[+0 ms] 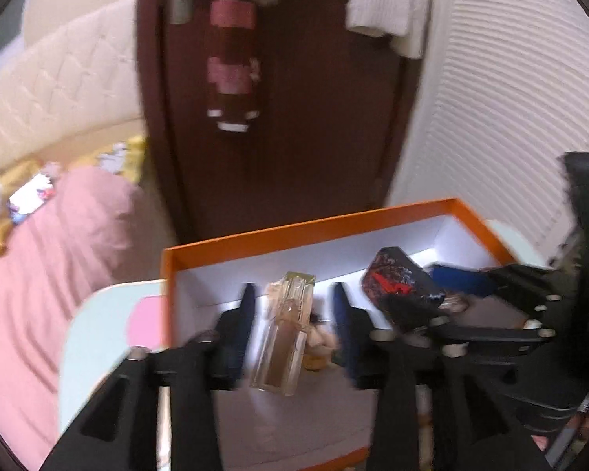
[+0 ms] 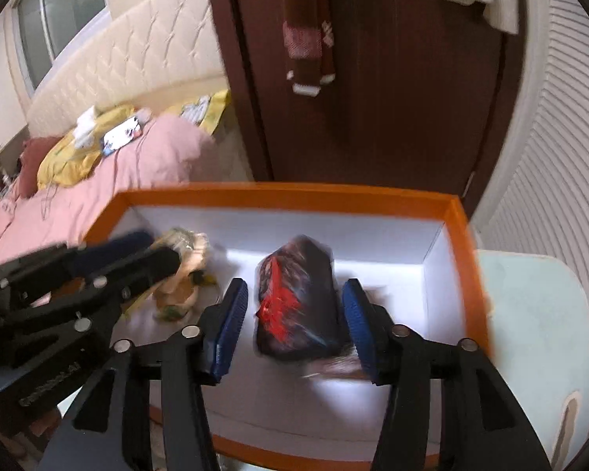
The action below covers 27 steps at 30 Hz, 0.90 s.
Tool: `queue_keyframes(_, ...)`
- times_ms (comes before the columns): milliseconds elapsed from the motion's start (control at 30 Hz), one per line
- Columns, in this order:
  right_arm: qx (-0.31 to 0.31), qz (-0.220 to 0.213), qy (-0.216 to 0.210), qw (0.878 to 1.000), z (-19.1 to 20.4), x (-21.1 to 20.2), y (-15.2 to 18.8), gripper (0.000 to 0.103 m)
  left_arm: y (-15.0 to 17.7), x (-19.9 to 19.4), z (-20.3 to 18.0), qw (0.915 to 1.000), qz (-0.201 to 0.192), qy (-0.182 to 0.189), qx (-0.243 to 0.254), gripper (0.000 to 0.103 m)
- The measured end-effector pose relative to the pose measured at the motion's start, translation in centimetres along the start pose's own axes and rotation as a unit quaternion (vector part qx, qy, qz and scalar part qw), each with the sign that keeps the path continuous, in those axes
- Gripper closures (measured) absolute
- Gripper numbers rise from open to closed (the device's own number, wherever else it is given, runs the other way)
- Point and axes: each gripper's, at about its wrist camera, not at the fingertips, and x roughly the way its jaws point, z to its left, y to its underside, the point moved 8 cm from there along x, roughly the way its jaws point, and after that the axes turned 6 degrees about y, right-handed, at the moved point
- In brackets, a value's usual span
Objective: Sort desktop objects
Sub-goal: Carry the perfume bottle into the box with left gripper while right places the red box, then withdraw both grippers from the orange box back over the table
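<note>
The dark plastic-wrapped packet with red print (image 2: 294, 302) is smeared by motion blur, so its lettering cannot be read. The orange cardboard box (image 1: 314, 223) is cut off at its near edge by both tools' arms.

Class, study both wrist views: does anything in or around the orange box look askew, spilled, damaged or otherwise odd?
Nothing looks spilled or broken. The clear bottle and dark red-marked packet sit inside the orange box, each between an open claw's fingers. Motion blur hides fine detail.

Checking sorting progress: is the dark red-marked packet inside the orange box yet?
Inside: the packet sits within the orange box walls, between the right gripper fingers.
</note>
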Motion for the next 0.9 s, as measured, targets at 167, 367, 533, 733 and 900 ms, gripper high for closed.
queue_keyframes(167, 0.005, -0.012, 0.008, 1.0, -0.4, -0.1, 0.1, 0.051, -0.2, -0.6, 0.5, 0.9999, -0.011, -0.005, -0.005, 0.039)
queue_keyframes(367, 0.023, -0.029, -0.009, 0.999, -0.7, -1.3, -0.4, 0.05, -1.0, -2.5, 1.2, 0.9982, -0.04, 0.016, -0.041, 0.015)
queue_keyframes(533, 0.03, -0.046, -0.024, 0.998, -0.4, -3.2, -0.9, 0.042, -1.4, -4.9, 0.5, 0.9975, -0.06, 0.017, -0.035, 0.015)
queue_keyframes(733, 0.01, -0.072, -0.016, 0.997, 0.4, -6.8, -0.2, 0.036, 0.3, -8.7, -1.2, 0.9977, -0.063, 0.023, -0.015, 0.014)
queue_keyframes(900, 0.0, -0.071, -0.002, 0.998, 0.0, -9.5, 2.9, 0.035, 4.5, -11.3, -2.3, 0.9989, -0.041, 0.02, -0.01, 0.013)
